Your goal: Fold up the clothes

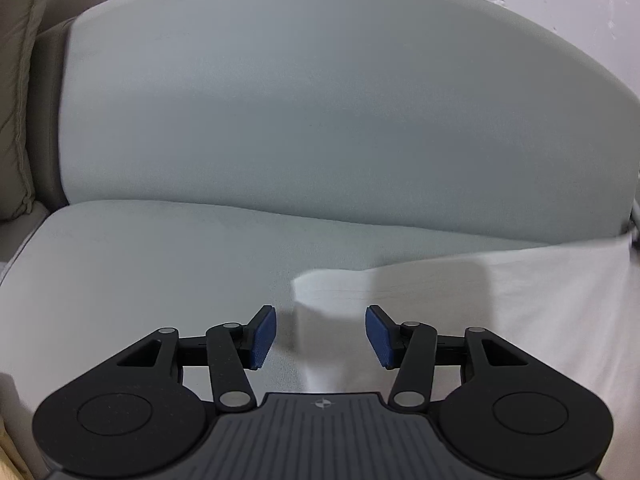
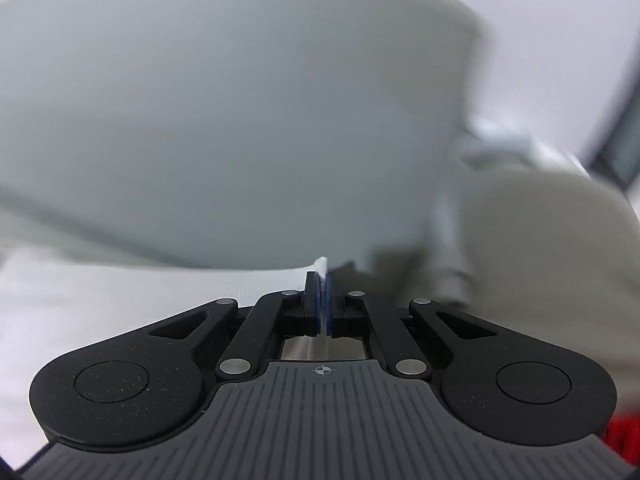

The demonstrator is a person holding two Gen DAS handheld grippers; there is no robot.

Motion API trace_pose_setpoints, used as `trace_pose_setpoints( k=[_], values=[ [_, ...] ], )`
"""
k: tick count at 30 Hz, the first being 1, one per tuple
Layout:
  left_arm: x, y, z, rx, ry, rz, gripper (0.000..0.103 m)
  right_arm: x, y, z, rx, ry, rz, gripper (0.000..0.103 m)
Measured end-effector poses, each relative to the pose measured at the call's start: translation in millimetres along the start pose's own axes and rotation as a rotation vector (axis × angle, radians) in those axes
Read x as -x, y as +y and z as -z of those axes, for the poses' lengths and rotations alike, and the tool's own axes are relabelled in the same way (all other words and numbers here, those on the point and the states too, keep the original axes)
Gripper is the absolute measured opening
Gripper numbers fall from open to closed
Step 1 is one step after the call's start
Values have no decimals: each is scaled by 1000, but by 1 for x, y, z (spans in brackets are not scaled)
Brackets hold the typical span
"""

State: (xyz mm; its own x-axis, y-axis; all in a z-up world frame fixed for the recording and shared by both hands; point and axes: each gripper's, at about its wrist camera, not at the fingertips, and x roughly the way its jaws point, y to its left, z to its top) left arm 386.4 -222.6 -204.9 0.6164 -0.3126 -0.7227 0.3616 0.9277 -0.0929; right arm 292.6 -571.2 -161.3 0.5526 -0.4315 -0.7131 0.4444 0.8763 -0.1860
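Observation:
A white garment lies on a pale grey sofa seat, spread from the middle toward the right. My left gripper is open, blue pads apart, hovering just over the garment's near left corner, which hangs between the fingers. My right gripper is shut on a pinch of the white garment, which pokes out above the pads. The rest of the cloth spreads left in the right wrist view. That view is blurred.
The sofa backrest rises right behind the seat. A beige cushion stands at the far left. In the right wrist view a beige cushion or armrest sits right, with something red at the lower right corner.

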Motion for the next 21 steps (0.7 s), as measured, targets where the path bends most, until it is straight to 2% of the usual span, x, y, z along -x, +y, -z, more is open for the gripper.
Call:
trace_pose_setpoints(
  k=[2,4,6,9,12,15,18,20,21],
  values=[
    [-4,-1,1,-1,10,5,51,-15,-16,7,-70,118,-47,36],
    [-8,-1,2,0,21,17,52,-8,-21,13,-89,99,-60,46],
    [-18,1,0,25,32,37,53,5,-30,18,-150,58,-119,46],
    [-32,5,-3,63,41,50,52,9,-39,22,-187,68,-194,46],
    [-38,3,-10,82,31,58,52,9,-43,26,-162,62,-196,46],
    [-41,8,-13,118,32,86,50,0,-55,31,-219,67,-237,46],
    [-44,17,-16,143,30,99,37,-11,-54,33,-241,81,-272,46],
    [-43,21,-16,149,33,110,6,-17,-48,34,-229,90,-290,46],
    [-42,23,-16,149,35,122,6,-18,-44,33,-212,85,-288,46]
  ],
)
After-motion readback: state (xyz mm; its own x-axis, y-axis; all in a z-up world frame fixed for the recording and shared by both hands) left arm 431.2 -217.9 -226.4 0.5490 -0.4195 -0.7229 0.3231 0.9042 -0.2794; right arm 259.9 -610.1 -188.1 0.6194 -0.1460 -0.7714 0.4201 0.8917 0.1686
